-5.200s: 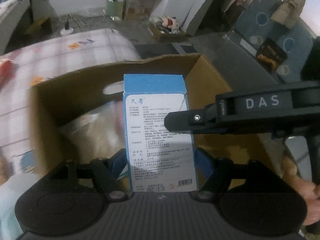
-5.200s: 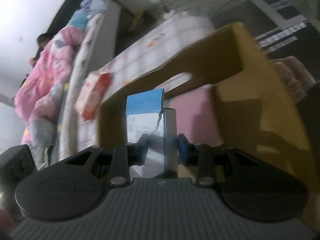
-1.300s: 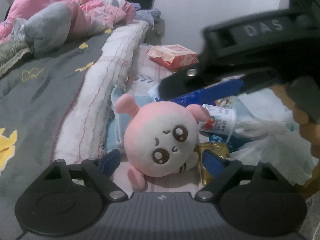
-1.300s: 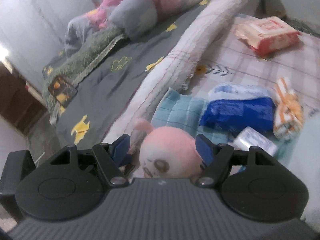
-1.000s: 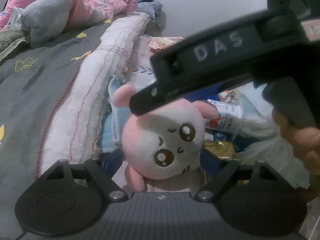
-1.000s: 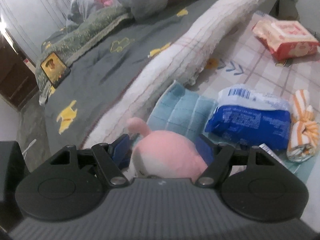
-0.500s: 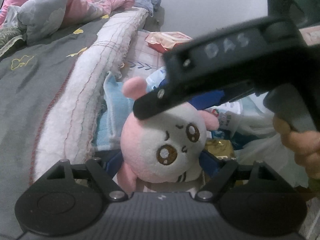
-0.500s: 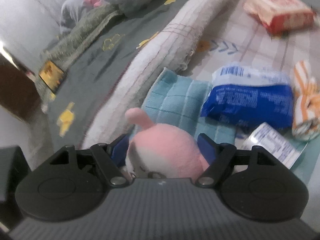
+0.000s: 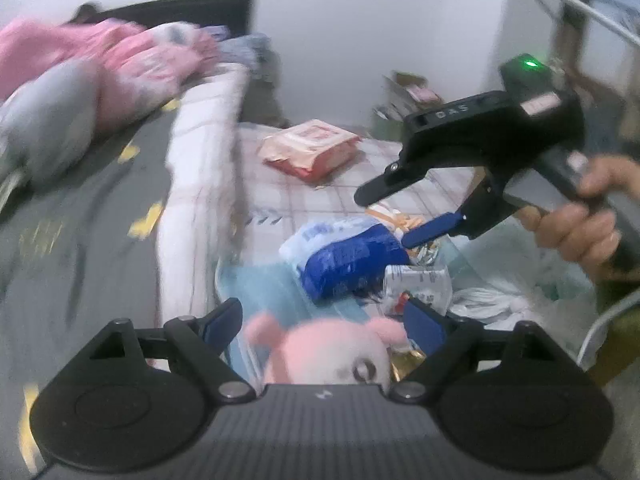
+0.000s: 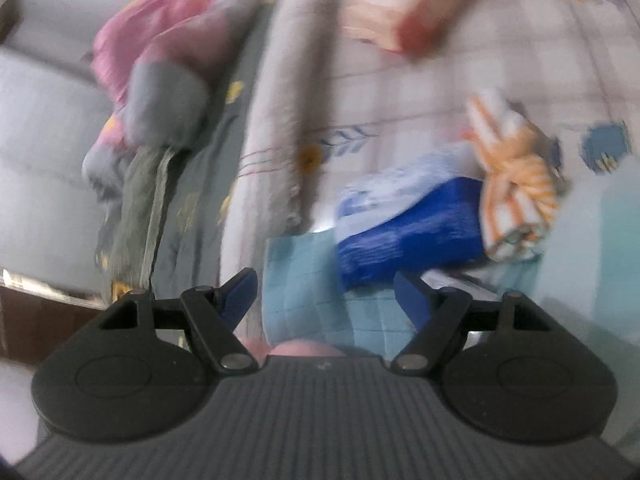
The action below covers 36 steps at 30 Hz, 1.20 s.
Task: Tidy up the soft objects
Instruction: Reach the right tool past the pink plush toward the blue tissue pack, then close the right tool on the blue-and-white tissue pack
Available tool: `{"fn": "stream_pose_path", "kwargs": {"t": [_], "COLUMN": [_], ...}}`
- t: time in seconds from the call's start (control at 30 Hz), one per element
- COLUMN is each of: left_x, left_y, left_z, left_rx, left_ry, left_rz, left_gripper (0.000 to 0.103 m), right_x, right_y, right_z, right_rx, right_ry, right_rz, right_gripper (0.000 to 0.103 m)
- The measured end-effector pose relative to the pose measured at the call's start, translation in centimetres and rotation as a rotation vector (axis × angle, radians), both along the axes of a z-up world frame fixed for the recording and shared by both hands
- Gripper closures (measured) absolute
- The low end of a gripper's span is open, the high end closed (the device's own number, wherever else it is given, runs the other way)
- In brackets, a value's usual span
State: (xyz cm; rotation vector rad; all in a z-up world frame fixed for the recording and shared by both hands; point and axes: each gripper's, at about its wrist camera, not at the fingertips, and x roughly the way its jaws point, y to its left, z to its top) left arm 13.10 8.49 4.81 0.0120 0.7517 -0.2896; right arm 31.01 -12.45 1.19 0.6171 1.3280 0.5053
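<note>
Two grippers over a cluttered bed, one toy in play.

- Left gripper: jaws spread wide and just been opening. The pink plush toy sits deep between them, an ear brushing each blue pad. Cannot tell whether the pads actually press. My guess: the wide setting suits a fat, squashy body.
- Right gripper: at 2 o'clock from the toy, well apart, jaws parted, nothing between them. Person's right hand is wrapped round its handle. Looks parked aside so the left can work alone.
- Toy's place: above the near edge of a teal checked towel, at 6 o'clock in the pile. No box or bin in sight, so sorting of this item seems barely begun.
- Pile beyond the toy: blue-and-white soft packet at 12 o'clock; small white sachet at 1 o'clock; orange-striped cloth behind the packet; red-and-cream wipes pack farther off at 12.
- Writing: "DAS" in pale letters on the right gripper's body, a green lamp lit above it. Print on packet, sachet and wipes pack too blurred to read.
</note>
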Motion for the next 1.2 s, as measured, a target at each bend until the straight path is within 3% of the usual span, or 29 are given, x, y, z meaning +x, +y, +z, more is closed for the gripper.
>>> {"fn": "stream_pose_path", "kwargs": {"t": [0.23, 0.37, 0.8, 0.9, 0.93, 1.0, 1.07, 1.2], "left_x": [5.3, 7.2, 11.6, 12.0, 12.0, 12.3, 12.6, 13.0], "left_y": [-1.9, -3.1, -9.8, -10.6, -10.7, -10.6, -10.2, -9.4], "left_z": [-0.6, -1.6, -6.8, -8.1, -8.4, -8.6, -8.1, -7.1], "left_rx": [0.128, 0.184, 0.503, 0.575, 0.594, 0.607, 0.571, 0.505], "left_ry": [0.057, 0.071, 0.087, 0.088, 0.081, 0.075, 0.084, 0.102], "left_rz": [-0.121, -0.172, -0.450, -0.470, -0.466, -0.452, -0.436, -0.405], "left_gripper": [0.015, 0.015, 0.016, 0.018, 0.023, 0.031, 0.040, 0.048], "right_x": [3.3, 4.7, 5.4, 5.4, 5.4, 5.3, 5.1, 5.1], "right_y": [0.0, 0.0, -3.9, -4.4, -4.4, -4.5, -4.7, -4.9], "right_z": [-3.0, -4.4, -2.8, -3.2, -3.3, -3.5, -3.4, -3.4], "right_rx": [-0.113, -0.092, 0.010, 0.032, 0.036, 0.045, 0.056, 0.082], "right_ry": [0.112, 0.156, 0.093, 0.100, 0.099, 0.098, 0.092, 0.081], "right_rz": [-0.022, -0.034, -0.119, -0.122, -0.121, -0.119, -0.119, -0.136], "right_gripper": [0.026, 0.026, 0.024, 0.024, 0.024, 0.024, 0.024, 0.024]}}
